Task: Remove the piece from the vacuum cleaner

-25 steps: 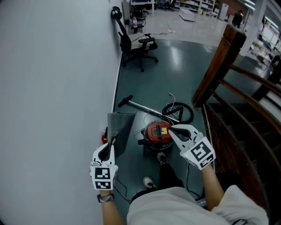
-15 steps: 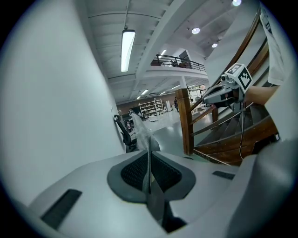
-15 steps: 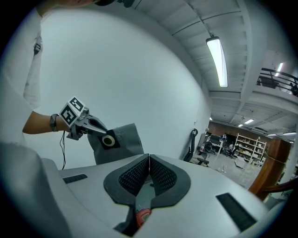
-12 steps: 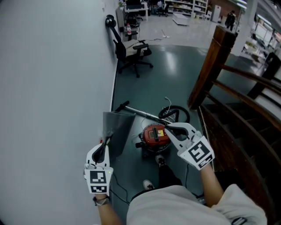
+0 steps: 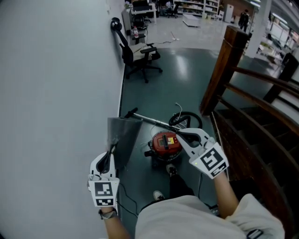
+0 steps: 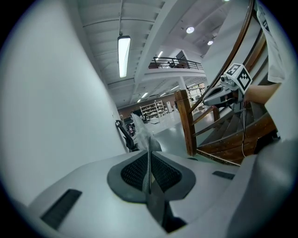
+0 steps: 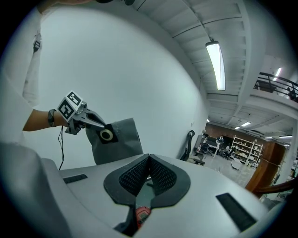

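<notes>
Grey bag [image 5: 122, 135] clamped flat in the jaws of the left gripper [image 5: 113, 148], held up beside the red vacuum [image 5: 164, 144].
The right gripper [image 5: 176, 135] hangs over the vacuum, jaws together on nothing. The vacuum stands on the dark green floor [image 5: 177, 79], wand [image 5: 149, 116] and hose [image 5: 189, 120] behind it. There is a white wall [image 5: 56, 93] at left, 1 chair [image 5: 140, 53] farther off and wooden stairs [image 5: 252, 135] at right.

Black office chair [image 5: 140, 53] by white wall [image 5: 56, 93]; wooden post [image 5: 223, 70] and stairs [image 5: 247, 140] at right; green floor [image 5: 182, 70]; shelves [image 5: 196, 5] far back; 1 ceiling light [image 6: 124, 56] overhead.
</notes>
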Demonstrator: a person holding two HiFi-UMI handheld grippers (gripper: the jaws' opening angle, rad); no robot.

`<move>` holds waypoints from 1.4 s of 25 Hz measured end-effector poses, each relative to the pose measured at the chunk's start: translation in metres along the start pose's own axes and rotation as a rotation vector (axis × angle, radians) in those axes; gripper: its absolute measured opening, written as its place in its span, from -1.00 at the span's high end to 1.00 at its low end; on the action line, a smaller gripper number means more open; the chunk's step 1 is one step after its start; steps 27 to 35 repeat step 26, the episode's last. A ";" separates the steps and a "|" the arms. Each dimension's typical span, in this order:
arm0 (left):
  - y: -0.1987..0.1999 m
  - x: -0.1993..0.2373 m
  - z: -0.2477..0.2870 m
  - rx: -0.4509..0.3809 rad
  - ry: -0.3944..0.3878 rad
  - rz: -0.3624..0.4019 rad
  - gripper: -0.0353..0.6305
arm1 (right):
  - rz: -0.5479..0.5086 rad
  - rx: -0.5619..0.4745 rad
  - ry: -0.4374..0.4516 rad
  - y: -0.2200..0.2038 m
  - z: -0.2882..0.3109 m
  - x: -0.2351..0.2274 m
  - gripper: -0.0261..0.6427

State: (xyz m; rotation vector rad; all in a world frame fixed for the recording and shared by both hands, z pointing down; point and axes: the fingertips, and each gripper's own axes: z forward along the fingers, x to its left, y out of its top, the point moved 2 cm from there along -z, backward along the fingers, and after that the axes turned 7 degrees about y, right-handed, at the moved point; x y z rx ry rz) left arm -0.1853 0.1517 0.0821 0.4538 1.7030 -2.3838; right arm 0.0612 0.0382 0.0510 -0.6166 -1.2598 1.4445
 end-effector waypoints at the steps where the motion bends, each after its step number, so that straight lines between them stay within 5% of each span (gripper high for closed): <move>1: 0.001 0.000 -0.001 -0.001 0.002 0.001 0.82 | -0.003 0.001 -0.004 0.000 -0.001 0.000 0.84; 35: 0.008 0.001 -0.010 -0.010 0.002 0.011 0.82 | -0.001 -0.002 -0.029 -0.002 -0.008 0.002 0.84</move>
